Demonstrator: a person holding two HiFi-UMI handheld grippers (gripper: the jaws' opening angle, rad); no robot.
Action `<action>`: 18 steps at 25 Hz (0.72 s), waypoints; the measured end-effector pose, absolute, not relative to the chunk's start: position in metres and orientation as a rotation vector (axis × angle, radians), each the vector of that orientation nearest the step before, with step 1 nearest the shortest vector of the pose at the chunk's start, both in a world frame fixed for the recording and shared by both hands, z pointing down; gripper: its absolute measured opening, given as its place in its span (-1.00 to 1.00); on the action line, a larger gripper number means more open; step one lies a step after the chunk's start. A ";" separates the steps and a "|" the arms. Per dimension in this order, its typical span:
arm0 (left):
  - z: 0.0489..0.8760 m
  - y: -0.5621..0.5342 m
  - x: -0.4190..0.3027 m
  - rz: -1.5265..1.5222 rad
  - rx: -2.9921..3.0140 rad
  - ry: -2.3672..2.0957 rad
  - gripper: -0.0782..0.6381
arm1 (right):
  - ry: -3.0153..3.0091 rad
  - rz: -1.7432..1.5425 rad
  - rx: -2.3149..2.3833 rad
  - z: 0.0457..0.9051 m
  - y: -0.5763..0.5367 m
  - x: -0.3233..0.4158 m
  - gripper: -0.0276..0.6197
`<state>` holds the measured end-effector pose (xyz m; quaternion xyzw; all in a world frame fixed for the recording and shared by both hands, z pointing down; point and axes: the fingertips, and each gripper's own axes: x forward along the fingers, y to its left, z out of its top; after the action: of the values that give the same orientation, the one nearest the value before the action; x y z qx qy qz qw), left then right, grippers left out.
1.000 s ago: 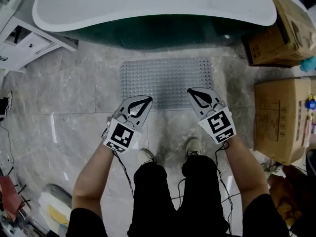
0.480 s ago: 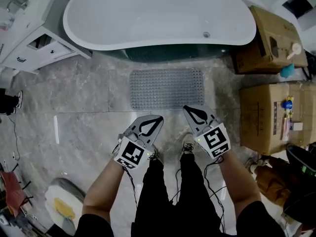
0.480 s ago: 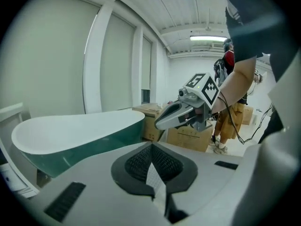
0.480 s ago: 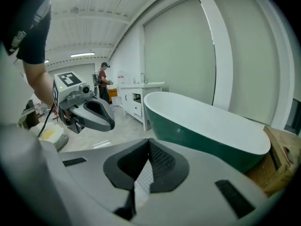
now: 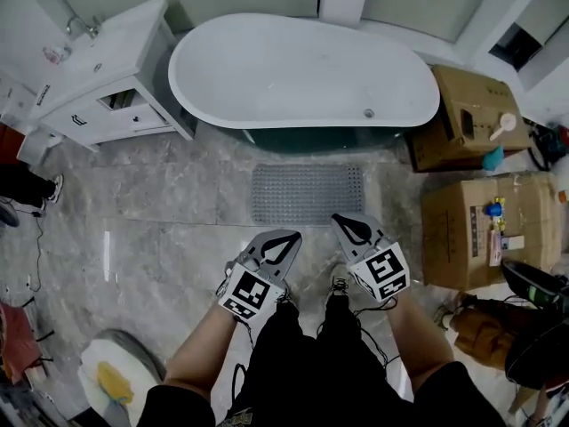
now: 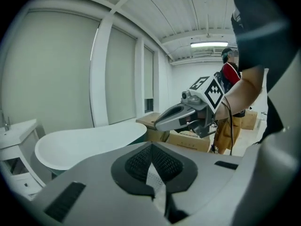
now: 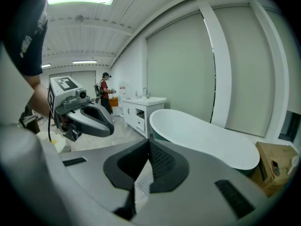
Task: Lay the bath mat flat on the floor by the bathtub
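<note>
Pressing together, the fingers (image 6: 136, 166) of the left gripper (image 6: 150, 149) meet pad to pad with nothing clamped between them. Same story on the other side: the right gripper (image 7: 149, 147) has its fingers (image 7: 164, 166) shut, pads meeting along a single seam, and it holds nothing.

In the head view both grippers sit at lower centre, side by side, tips pointing up the frame and slightly toward each other. They touch nothing, and each shows up off to the side in the other's view.

Just above their tips in the frame lies the bath mat (image 5: 307, 194), a grey studded rectangle spread flat on the marbled floor (image 5: 151, 221). Its long edge runs along the dark base of the bathtub (image 5: 302, 74), just beside it. The white oval tub fills the upper centre, its basin showing only a small drain fitting near the right end.

At the right edge stand two cardboard boxes. The upper box (image 5: 462, 105) has a white round-topped item and something teal resting at its right side. The lower box (image 5: 471, 229) carries a small blue and yellow object on top. What is inside either box cannot be made out.

At upper left stands a white vanity cabinet (image 5: 107, 78) with a tap on top and a dark opening in its front, close to the tub's left end.
</note>
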<state>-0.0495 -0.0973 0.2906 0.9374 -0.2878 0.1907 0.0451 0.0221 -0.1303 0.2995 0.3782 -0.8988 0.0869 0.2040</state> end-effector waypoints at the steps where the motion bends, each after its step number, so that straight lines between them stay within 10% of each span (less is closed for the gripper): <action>1: 0.280 -0.089 -0.051 0.577 2.869 -0.888 -0.74 | -2.514 0.242 1.063 0.288 -0.122 0.018 -0.86; 18: 0.210 -0.013 -0.047 0.414 2.843 -0.902 -0.74 | -2.482 0.245 1.348 0.205 -0.019 0.034 -0.87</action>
<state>-0.0472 -0.0126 0.2104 0.9422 -0.2988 0.1372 0.0650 0.0335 -0.0192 0.2054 0.4699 -0.8652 0.0856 0.1527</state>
